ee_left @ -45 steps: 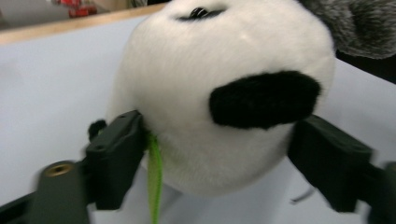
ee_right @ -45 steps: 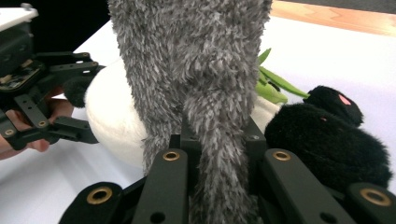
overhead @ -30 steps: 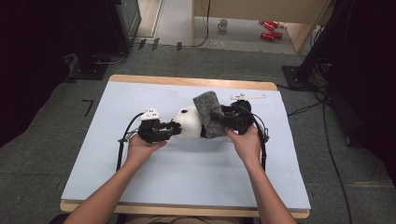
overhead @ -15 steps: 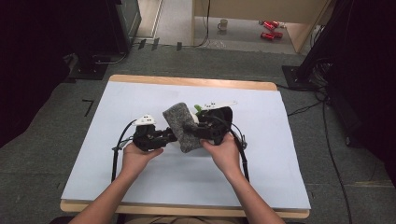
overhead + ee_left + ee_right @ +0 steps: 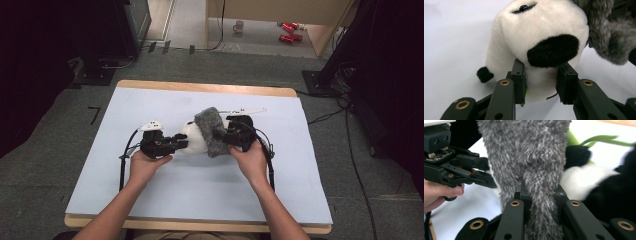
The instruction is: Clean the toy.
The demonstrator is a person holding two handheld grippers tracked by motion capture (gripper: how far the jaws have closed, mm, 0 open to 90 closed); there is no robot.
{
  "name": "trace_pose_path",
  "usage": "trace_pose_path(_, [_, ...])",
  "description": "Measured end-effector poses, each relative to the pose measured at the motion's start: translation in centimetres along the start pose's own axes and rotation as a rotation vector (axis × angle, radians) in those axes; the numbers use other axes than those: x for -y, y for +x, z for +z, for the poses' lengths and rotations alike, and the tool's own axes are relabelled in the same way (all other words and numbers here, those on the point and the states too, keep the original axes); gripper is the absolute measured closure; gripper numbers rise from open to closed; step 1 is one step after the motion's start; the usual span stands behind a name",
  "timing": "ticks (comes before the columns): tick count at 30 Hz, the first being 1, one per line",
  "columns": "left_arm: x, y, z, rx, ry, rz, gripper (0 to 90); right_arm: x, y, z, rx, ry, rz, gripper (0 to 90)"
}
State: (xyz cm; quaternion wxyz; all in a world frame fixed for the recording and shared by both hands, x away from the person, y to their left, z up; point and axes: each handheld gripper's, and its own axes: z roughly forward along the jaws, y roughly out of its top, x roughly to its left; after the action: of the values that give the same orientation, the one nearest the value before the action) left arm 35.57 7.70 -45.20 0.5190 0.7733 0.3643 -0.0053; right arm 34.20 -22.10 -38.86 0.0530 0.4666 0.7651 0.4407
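Note:
A plush toy [image 5: 191, 136] with a white body and black patches lies mid-table; the left gripper view shows its white fur [image 5: 536, 37], a black patch and a small black eye. My left gripper [image 5: 183, 142] comes from the left and is shut on the white fur [image 5: 541, 83]. A grey furry piece [image 5: 210, 131] drapes over the toy's right side. My right gripper [image 5: 221, 135] is shut on a fold of that grey fur [image 5: 526, 152], which runs down between its jaws [image 5: 541, 193]. The left gripper [image 5: 480, 176] also appears at the left of the right gripper view.
The light blue mat [image 5: 200, 190] covers a table with a wooden edge [image 5: 200, 227]. Green plush leaves [image 5: 596, 140] and a black plush part [image 5: 614, 190] lie behind the grey fur. Cables trail from both grippers. A mug [image 5: 239, 25] and red items [image 5: 287, 32] are on the floor beyond.
Both hands first shifted left with the toy. Since half a second ago the right gripper has carried the grey fur back to the right, and the white fur shows again.

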Motion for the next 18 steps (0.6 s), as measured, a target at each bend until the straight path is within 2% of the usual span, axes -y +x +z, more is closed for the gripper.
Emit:
trace_pose_path(7, [-0.2, 0.5, 0.0, 0.011, -0.001, -0.033, 64.7, -0.3, -2.1, -2.5, 0.045, -0.044, 0.053, 77.4])
trace_pose_path(11, [-0.3, 0.5, 0.1, 0.010, 0.002, -0.021, 64.6, 0.0, -3.8, -3.9, 0.078, -0.070, 0.094, 77.3])
trace_pose_path(18, [-0.5, 0.6, 0.2, 0.018, 0.003, -0.023, 64.5, 0.5, -5.0, -4.9, 0.120, -0.082, 0.112, 77.2])
